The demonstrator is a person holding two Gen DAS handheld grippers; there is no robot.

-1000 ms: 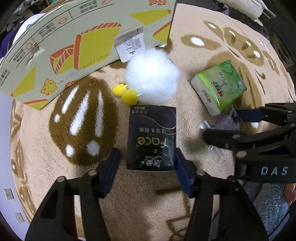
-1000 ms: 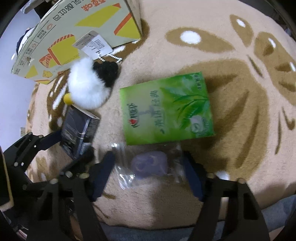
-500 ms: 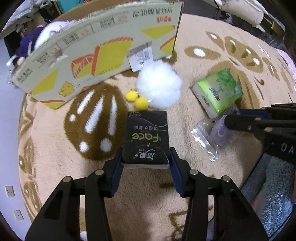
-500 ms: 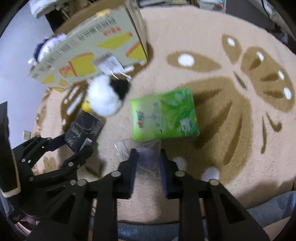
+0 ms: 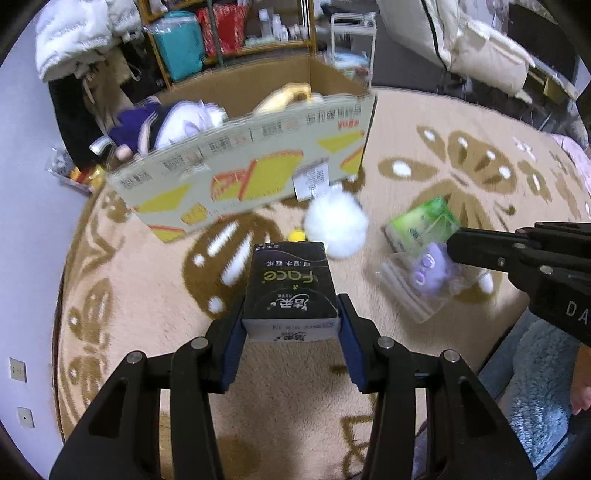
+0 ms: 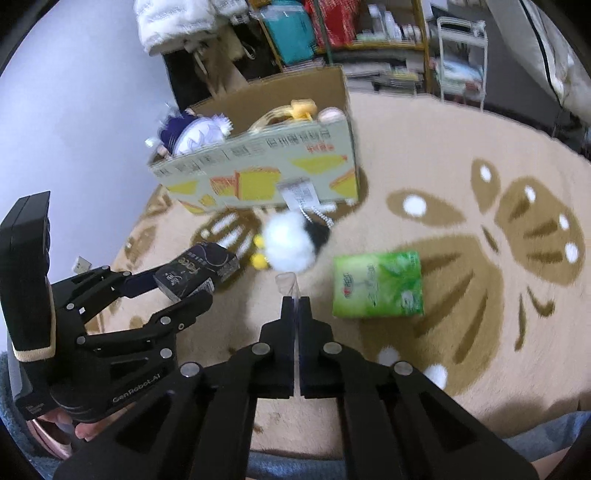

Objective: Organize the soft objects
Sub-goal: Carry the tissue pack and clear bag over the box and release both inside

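Observation:
My left gripper [image 5: 291,325] is shut on a black tissue pack [image 5: 290,288] and holds it above the rug; it also shows in the right wrist view [image 6: 197,271]. My right gripper [image 6: 296,306] is shut on the edge of a clear plastic bag [image 5: 417,291] that holds a purple plush [image 5: 430,267]; only a clear corner [image 6: 286,282] shows between its fingers. A white fluffy pompom toy [image 5: 336,223] with yellow feet and a green tissue pack [image 5: 423,225] lie on the rug. An open cardboard box [image 5: 251,173] with plush toys inside stands behind them.
The beige rug with brown paw prints [image 5: 147,295] covers the floor. Shelves with bins and clutter [image 5: 229,33] stand behind the box. A wall with sockets [image 5: 18,369] is at the left. A grey blanket [image 5: 543,391] lies at the lower right.
Both grippers have risen, each lifting its load: the black tissue pack on the left, the clear bag on the right. The right jaws closed from wide open. The box's inside has come into view.

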